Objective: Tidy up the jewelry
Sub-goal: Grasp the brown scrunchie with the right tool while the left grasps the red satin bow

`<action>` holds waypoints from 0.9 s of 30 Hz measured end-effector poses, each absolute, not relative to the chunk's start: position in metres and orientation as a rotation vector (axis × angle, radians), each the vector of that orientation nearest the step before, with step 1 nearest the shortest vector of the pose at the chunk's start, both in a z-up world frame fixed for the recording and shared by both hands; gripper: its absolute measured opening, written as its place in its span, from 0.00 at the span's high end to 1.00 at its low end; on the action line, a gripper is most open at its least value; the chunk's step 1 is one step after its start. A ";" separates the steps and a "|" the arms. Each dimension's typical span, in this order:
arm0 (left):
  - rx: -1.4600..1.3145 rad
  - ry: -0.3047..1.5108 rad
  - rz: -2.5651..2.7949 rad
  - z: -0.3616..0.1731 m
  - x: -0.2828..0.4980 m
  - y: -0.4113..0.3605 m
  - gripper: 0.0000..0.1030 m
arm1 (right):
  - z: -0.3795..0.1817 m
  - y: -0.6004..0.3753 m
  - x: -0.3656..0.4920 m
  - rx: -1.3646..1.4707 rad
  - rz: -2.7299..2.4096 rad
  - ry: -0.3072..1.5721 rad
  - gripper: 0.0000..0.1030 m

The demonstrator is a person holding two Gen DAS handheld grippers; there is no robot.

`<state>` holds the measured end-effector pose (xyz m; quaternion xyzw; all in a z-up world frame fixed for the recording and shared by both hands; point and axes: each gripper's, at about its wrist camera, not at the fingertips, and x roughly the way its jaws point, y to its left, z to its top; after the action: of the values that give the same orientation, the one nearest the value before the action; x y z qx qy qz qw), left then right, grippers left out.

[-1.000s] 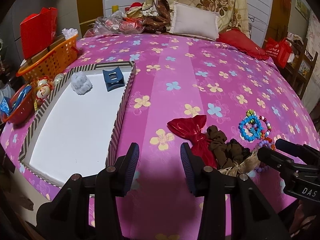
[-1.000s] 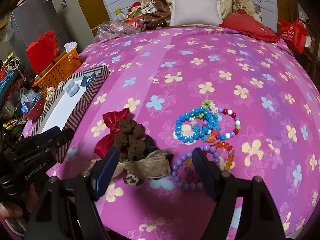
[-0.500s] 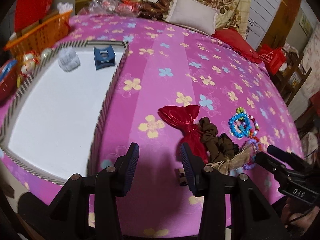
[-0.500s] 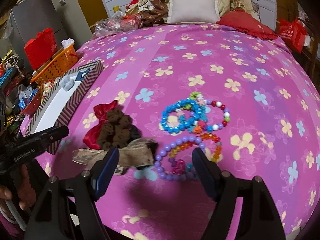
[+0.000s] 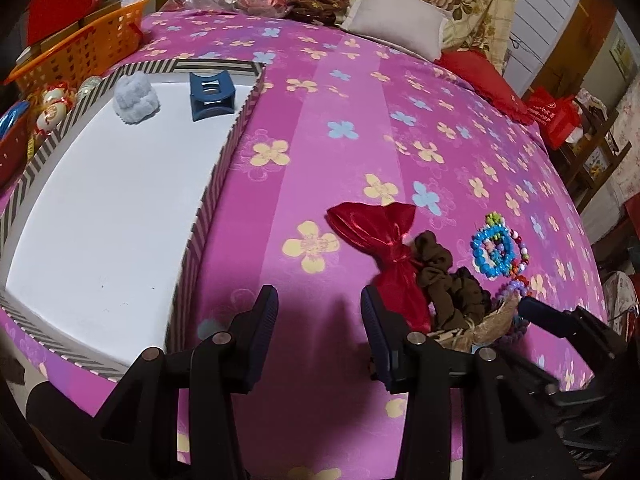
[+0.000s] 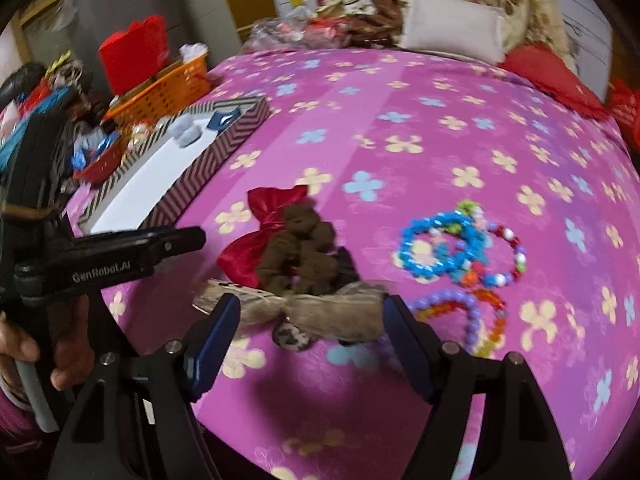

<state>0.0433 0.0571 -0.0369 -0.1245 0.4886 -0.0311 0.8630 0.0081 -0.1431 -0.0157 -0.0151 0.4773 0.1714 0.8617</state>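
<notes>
My left gripper (image 5: 318,320) hangs open over bare pink bedspread, between the striped-rim white tray (image 5: 224,168) and a heap of accessories. In the tray's far end lie a blue hair claw (image 5: 211,96) and a pale fluffy scrunchie (image 5: 136,98). The heap holds a red satin bow (image 6: 264,224), a brown scrunchie (image 6: 300,248) and a burlap bow (image 6: 320,312). My right gripper (image 6: 312,332) is open with the burlap bow lying between its fingers. Beaded bracelets, blue (image 6: 440,240) and purple (image 6: 460,308), lie to its right.
An orange basket (image 5: 80,48) and a red bowl of trinkets (image 5: 12,140) stand left of the tray. Pillows (image 5: 396,24) line the bed's far end. A hand (image 6: 60,352) holds the left gripper's handle at the bed's near edge.
The right gripper has shifted left, so the burlap bow now sits between its fingers instead of the purple bracelet. The left gripper has rolled and dipped a little toward the bed.
</notes>
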 end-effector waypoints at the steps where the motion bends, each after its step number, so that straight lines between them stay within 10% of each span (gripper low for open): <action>1: -0.261 1.023 -0.063 -0.037 0.044 0.058 0.65 | -0.018 -0.138 0.010 -0.044 0.357 1.001 0.28; 8: -0.262 1.029 -0.056 -0.039 0.048 0.060 0.65 | -0.037 -0.125 0.032 -0.042 0.363 1.050 0.37; 12: -0.271 1.039 -0.069 -0.041 0.052 0.058 0.65 | -0.043 -0.126 0.031 -0.090 0.350 1.039 0.70; 17: -0.298 1.051 -0.126 -0.044 0.058 0.048 0.65 | -0.031 -0.141 0.026 -0.057 0.359 1.005 0.79; 22: -0.295 1.064 -0.181 -0.046 0.062 0.030 0.64 | -0.030 -0.159 0.029 -0.018 0.338 1.008 0.80; 27: -0.248 1.096 -0.198 -0.057 0.067 0.013 0.64 | -0.019 -0.186 0.030 0.103 0.312 0.997 0.52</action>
<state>0.0670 0.0128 -0.0572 -0.1172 0.5188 -0.0938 0.8416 0.0300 -0.1864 -0.0193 0.0493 0.4760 0.1490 0.8653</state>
